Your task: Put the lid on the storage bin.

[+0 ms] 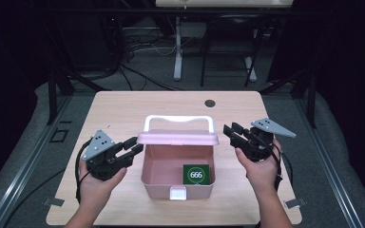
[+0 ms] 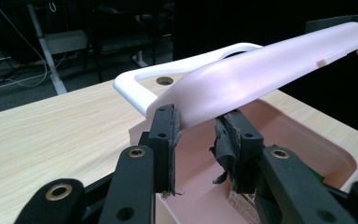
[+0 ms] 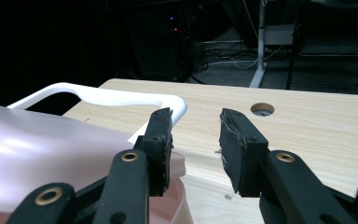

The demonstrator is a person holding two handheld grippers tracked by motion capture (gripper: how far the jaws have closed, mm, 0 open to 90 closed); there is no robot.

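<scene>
Pale wood-grain table (image 1: 123,114), glossy pink plastic box (image 1: 157,175).

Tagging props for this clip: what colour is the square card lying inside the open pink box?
Green, with a white circle reading 666: the square card, clearest in the high view.

the room is dim, with black walls or curtains closing in on both sides and the far corners lost in darkness. a light wood table (image 1: 123,109) with rounded corners stands on a grey carpeted floor (image 1: 38,142), and a round cable hole (image 1: 210,102) sits near its far edge. dark metal rails (image 1: 24,166) run along the floor on either side of it. beyond it stands a white desk leg (image 1: 177,47) under a pale desktop (image 1: 223,3), beside a dark chair frame (image 1: 228,52). black cables (image 1: 138,47) lie tangled across the floor back there. light falls mostly on the tabletop
</scene>
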